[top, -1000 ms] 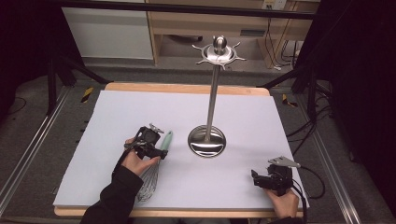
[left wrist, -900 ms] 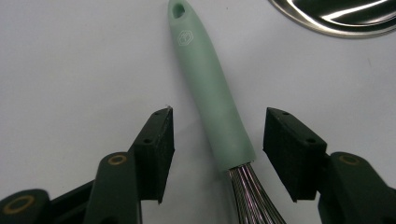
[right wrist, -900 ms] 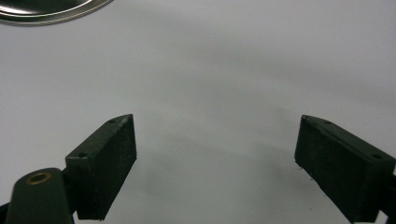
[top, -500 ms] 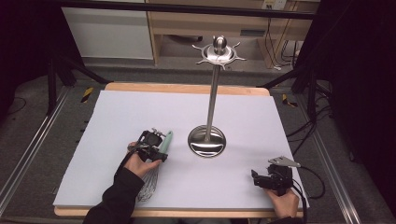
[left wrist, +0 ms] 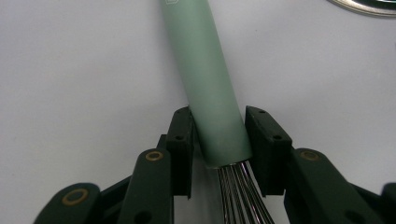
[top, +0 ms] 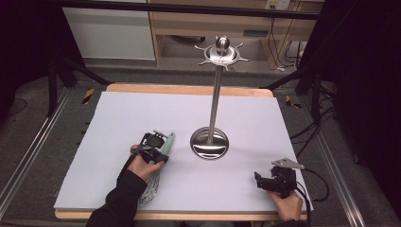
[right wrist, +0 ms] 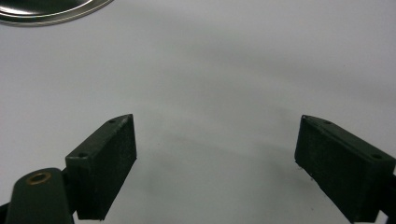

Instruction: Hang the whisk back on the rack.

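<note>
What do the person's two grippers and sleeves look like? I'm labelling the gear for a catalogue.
Both are black two-jaw tools. The left gripper has flat rectangular black pads with small screw holes, on arms with brass-coloured pivot rings. The right gripper carries a grey three-cornered plate on top and trails a black cable. The person wears a dark long sleeve on the left arm.

My black grippers (top: 152,152) work over a plain white mat (top: 142,113). The whisk (left wrist: 210,84) has a pale green handle and silver wires; the stand (top: 209,142) is shiny silver.
</note>
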`<state>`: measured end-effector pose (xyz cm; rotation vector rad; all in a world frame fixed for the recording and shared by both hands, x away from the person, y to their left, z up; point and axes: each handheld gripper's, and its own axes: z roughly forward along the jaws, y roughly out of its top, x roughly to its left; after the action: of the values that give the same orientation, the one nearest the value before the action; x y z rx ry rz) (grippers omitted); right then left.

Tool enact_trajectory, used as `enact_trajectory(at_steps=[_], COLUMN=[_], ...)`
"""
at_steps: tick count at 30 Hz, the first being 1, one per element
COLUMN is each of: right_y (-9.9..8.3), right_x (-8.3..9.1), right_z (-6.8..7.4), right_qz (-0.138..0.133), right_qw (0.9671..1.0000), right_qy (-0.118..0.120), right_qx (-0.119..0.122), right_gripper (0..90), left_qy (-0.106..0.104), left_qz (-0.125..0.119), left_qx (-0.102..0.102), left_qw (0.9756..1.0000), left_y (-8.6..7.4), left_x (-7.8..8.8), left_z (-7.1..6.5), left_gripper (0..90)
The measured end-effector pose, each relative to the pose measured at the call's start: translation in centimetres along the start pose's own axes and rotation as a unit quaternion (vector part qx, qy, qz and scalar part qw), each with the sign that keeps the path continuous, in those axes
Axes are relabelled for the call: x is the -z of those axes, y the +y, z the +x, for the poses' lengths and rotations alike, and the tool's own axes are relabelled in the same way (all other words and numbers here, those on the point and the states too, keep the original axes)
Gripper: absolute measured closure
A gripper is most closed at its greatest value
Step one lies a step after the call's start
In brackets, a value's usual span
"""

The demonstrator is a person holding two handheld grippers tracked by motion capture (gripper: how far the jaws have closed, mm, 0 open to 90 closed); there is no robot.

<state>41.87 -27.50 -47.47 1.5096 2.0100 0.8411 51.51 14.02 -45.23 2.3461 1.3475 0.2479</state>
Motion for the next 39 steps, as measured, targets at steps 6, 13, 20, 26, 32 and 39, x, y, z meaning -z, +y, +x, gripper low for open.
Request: enact_trajectory(at_steps=[6,13,20,26,32,39], right_y=[0.0,0.0,0.0,0.0,0.0,0.1], right_x=[0.1,0.1,0.1,0.2,0.3,0.2], right_z=[0.0,0.0,-0.1,-0.1,-0.2,-0.1], right_qz=[-0.001,0.0,-0.001,-0.004,-0.005,-0.004], right_qw=[1.0,1.0,1.0,1.0,1.0,0.9999], right_qy=[0.001,0.001,0.002,0.001,0.002,0.002], right_qx=[0.0,-0.001,-0.005,-0.006,-0.007,-0.009], right_gripper=[13.2,13.2,13.1,13.1,13.1,13.1], left_qy=[0.004,-0.01,-0.022,-0.037,-0.052,-0.053], left_qz=[-0.002,-0.009,-0.07,-0.113,-0.154,-0.18], left_qx=[0.018,0.023,0.017,0.014,0.012,0.014], left_qw=[0.9998,0.9997,0.9972,0.9928,0.9865,0.9821], left_y=[0.0,-0.1,-0.8,-2.0,-3.3,-4.2], left_x=[0.0,0.5,3.5,5.8,7.6,8.5], left_z=[-0.1,0.0,0.0,0.3,1.0,1.1], left_gripper=[64.9,66.4,68.5,68.8,68.8,68.8])
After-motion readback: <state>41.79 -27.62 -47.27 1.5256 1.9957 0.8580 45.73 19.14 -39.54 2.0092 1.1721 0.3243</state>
